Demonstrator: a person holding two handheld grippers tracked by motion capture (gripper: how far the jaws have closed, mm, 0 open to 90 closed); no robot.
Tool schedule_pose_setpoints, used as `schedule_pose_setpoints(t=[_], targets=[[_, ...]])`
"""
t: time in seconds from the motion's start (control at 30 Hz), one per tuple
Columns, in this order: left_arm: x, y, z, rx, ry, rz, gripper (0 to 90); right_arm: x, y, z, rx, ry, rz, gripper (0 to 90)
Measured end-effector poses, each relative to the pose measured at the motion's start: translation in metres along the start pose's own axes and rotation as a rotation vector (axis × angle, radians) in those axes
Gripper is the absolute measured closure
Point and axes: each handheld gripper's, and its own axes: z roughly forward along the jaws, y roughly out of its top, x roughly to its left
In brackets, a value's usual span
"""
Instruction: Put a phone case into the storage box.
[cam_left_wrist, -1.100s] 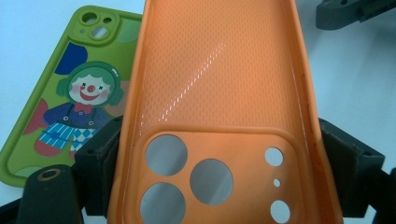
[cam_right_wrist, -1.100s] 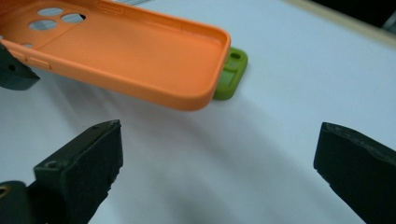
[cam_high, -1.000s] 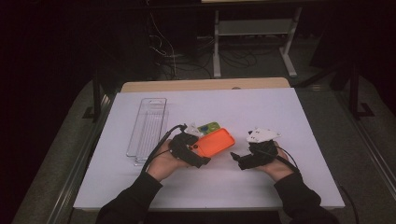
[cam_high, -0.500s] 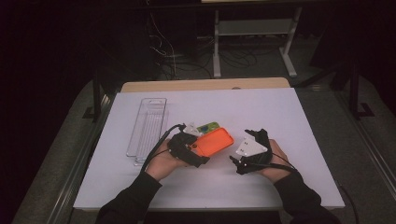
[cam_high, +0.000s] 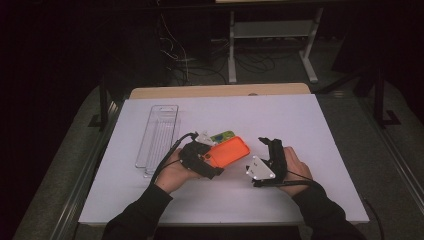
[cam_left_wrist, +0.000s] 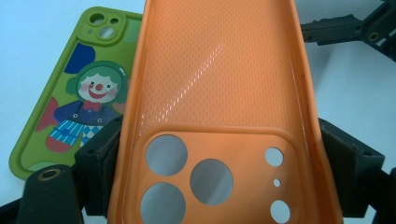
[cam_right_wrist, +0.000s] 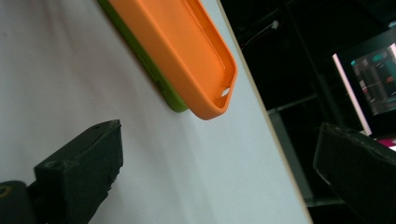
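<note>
The high view is showing the white table (cam_high: 300, 125) with both hands on it. The left gripper (cam_high: 210, 159) is holding an orange phone case (cam_high: 229, 151) near the middle, and a clear plastic tray (cam_high: 157, 135) is lying to the left of it, well apart from the right gripper (cam_high: 267, 145). From above, the green phone case (cam_high: 223, 135) is only peeking out behind the orange one.

The left gripper view is giving more: the green phone case (cam_left_wrist: 70, 93) is carrying a clown drawing and is lying flat on the table, while the orange phone case (cam_left_wrist: 219, 93) is turned with its hollow inside toward the camera. The black jaws are pinching its two long edges at the camera-hole end.

In the right gripper view, the jaws are standing wide apart with nothing between them, and the orange phone case (cam_right_wrist: 187, 51) is sitting farther ahead, just over the green one (cam_right_wrist: 163, 88).
</note>
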Motion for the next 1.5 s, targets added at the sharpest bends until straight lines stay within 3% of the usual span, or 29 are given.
schedule_pose_setpoints(t=[0.03, 0.13, 0.2, 0.3, 0.47, 0.6, 0.63, 0.67, 0.7, 0.73, 0.93, 1.17, 1.2, 1.37, 1.5], targets=[[-0.001, 0.000, 0.000, -0.008, -0.005, -0.019, 15.8, 0.001, 0.000, 0.000, -0.010, -0.012, -0.024, 0.8], [0.001, 0.000, -0.002, 0.016, -0.004, 0.007, 15.8, 0.003, 0.001, 0.000, -0.019, -0.048, -0.102, 0.8], [-0.001, 0.000, -0.001, 0.005, -0.009, -0.016, 15.8, 0.004, 0.002, 0.000, -0.017, -0.074, -0.150, 0.9], [0.001, 0.001, -0.003, 0.031, -0.012, 0.014, 15.8, 0.008, 0.004, 0.000, -0.019, -0.090, -0.186, 1.0], [-0.003, 0.001, -0.001, -0.002, -0.008, -0.018, 15.8, 0.012, 0.008, 0.001, -0.043, -0.130, -0.266, 4.6], [-0.002, 0.002, -0.003, 0.010, -0.010, 0.006, 15.8, 0.019, 0.010, 0.002, -0.028, -0.136, -0.274, 7.1], [-0.002, 0.002, -0.003, 0.014, -0.008, 0.014, 15.8, 0.019, 0.011, 0.002, -0.039, -0.146, -0.297, 8.0], [-0.004, 0.002, -0.003, 0.004, -0.010, -0.003, 15.8, 0.019, 0.012, 0.003, -0.037, -0.137, -0.321, 9.3], [-0.003, 0.002, -0.003, 0.006, -0.010, 0.002, 15.8, 0.020, 0.013, 0.003, -0.039, -0.144, -0.320, 10.8], [-0.002, 0.003, -0.004, 0.017, -0.010, 0.017, 15.9, 0.019, 0.013, 0.003, -0.043, -0.156, -0.373, 12.0], [-0.003, 0.003, -0.003, 0.017, -0.012, 0.022, 15.8, 0.024, 0.019, 0.008, -0.044, -0.169, -0.425, 15.5], [-0.003, 0.003, -0.004, 0.026, -0.016, 0.035, 15.9, 0.035, 0.025, 0.013, -0.066, -0.193, -0.495, 30.2], [-0.003, 0.003, -0.004, 0.027, -0.017, 0.036, 15.9, 0.037, 0.026, 0.014, -0.073, -0.207, -0.478, 33.0], [-0.004, 0.003, -0.003, 0.031, -0.014, 0.049, 15.8, 0.041, 0.027, 0.015, -0.041, -0.189, -0.502, 45.5], [-0.005, 0.003, -0.003, 0.030, -0.017, 0.045, 15.9, 0.044, 0.028, 0.015, -0.048, -0.192, -0.514, 54.3]])
